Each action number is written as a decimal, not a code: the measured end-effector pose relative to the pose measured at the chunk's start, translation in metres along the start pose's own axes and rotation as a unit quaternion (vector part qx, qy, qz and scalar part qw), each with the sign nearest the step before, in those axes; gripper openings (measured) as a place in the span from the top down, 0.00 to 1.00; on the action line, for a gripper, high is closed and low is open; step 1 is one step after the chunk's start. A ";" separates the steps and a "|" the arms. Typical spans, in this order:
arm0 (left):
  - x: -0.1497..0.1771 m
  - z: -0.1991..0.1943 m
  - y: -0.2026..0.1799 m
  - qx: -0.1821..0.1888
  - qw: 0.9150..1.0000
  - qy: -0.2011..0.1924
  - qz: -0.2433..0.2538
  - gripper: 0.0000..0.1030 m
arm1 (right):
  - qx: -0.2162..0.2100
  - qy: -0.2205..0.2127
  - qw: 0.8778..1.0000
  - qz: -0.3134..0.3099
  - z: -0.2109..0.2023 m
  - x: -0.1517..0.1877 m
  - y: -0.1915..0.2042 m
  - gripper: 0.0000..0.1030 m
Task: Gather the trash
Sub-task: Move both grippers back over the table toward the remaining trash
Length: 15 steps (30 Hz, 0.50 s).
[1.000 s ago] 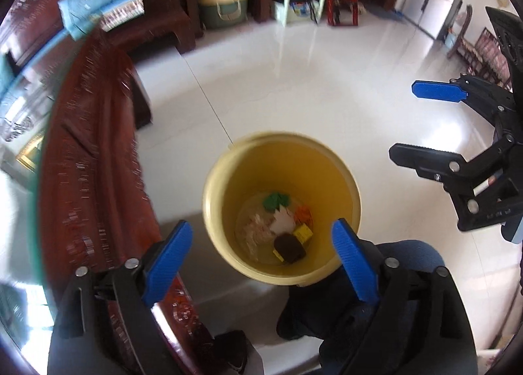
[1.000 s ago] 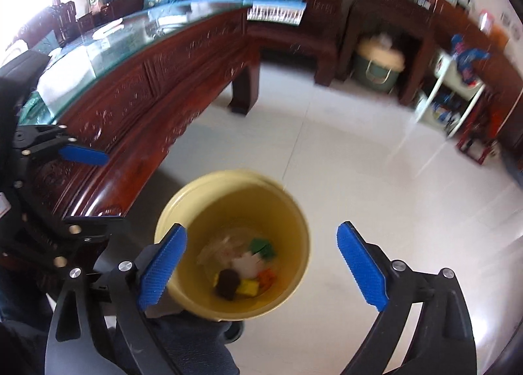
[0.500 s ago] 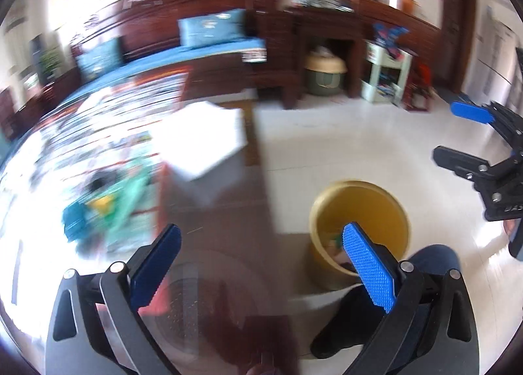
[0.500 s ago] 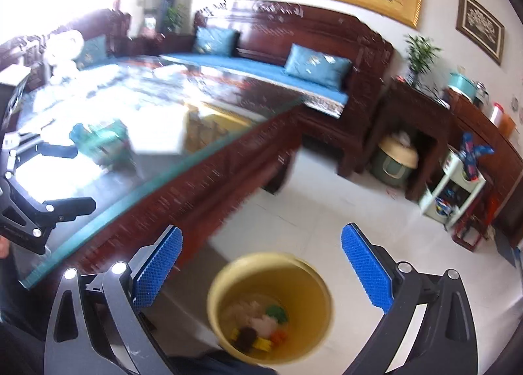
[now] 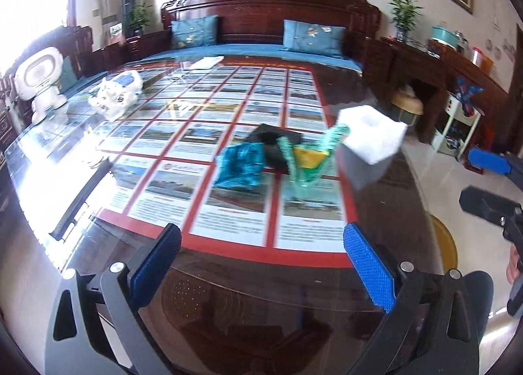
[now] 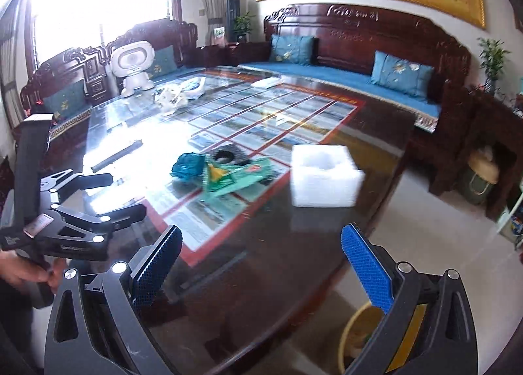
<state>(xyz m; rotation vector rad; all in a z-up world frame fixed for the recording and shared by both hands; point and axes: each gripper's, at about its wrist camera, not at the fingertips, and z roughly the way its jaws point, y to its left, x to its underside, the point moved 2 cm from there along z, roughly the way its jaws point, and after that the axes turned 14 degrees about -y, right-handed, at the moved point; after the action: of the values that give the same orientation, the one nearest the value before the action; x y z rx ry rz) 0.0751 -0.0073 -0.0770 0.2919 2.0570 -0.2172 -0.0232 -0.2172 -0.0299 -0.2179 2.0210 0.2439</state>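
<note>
Trash lies on the glass-topped table: a crumpled teal wrapper, a green and yellow wrapper, a black piece behind them and a white foam block near the right edge. My left gripper hangs open over the near table edge, short of the pile, with nothing between its jaws. The right gripper is open and holds nothing; beyond it lie the foam block, green wrapper and teal wrapper. The yellow bin stands on the floor beside the table.
A white robot toy, a white ceramic figure and a black bar sit on the table's left part. A carved wooden sofa stands behind, with cabinets at the right. A hand grips the left tool.
Both grippers have swung up and away from above the yellow bin and now face the table top. The bin has slid to the lower right edge of the views.
</note>
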 end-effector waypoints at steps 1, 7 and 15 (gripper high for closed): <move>-0.001 0.003 0.007 -0.003 1.000 0.000 -0.005 0.04 | -0.004 0.008 1.000 0.002 0.009 -0.002 0.006 0.08; 0.005 0.019 0.039 -0.016 1.000 0.007 -0.017 0.04 | 0.006 0.034 0.999 0.026 0.054 -0.008 0.026 0.09; 0.007 0.041 0.050 -0.005 1.000 0.017 -0.026 0.04 | 0.005 0.073 0.993 0.089 0.103 -0.011 0.021 0.26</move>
<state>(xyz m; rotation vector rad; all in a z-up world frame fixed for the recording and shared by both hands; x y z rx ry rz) 0.1206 0.0298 -0.1048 0.2374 2.0999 -0.2354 0.0651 -0.1690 -0.0634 -0.0492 2.1894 0.3378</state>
